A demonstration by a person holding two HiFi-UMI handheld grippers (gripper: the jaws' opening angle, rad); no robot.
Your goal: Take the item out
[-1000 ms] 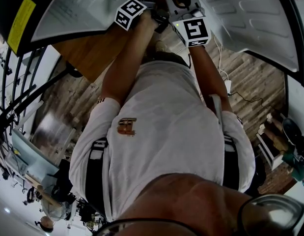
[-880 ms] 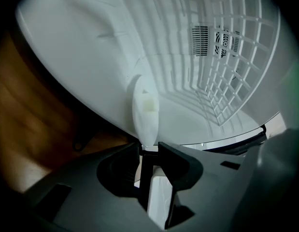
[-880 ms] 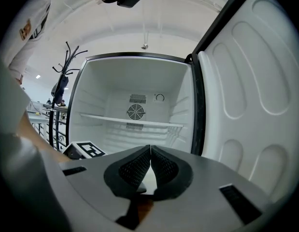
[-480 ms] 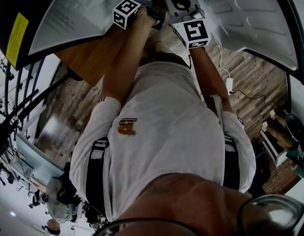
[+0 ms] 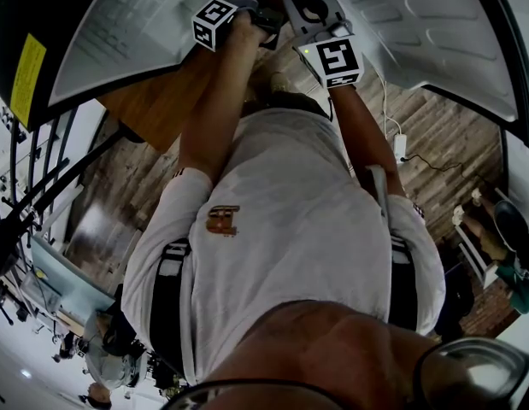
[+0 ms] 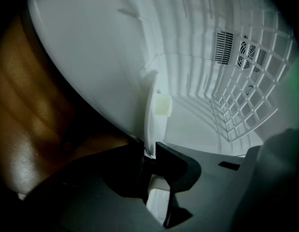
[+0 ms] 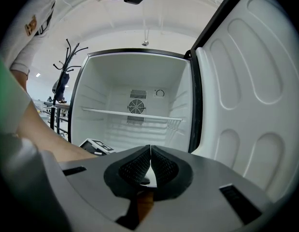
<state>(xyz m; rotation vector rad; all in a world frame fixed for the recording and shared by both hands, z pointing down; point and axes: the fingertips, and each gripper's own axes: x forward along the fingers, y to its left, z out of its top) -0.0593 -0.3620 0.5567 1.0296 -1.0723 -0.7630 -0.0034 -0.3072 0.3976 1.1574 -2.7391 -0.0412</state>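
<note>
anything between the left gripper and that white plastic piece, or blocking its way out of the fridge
Nothing between them: the left gripper is shut on the thin edge of the white plastic piece. The fridge door stands open, and nothing visible blocks the opening. The right gripper, shut and empty, sits in front of it.

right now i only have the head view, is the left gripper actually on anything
observer: yes, the left gripper is shut on a thin white plastic rim.
operator: and the right one
observer: the right gripper is shut, with nothing between its jaws.
operator: what is it facing
observer: an open white compartment with one shelf and a round fan grille on the back wall.
</note>
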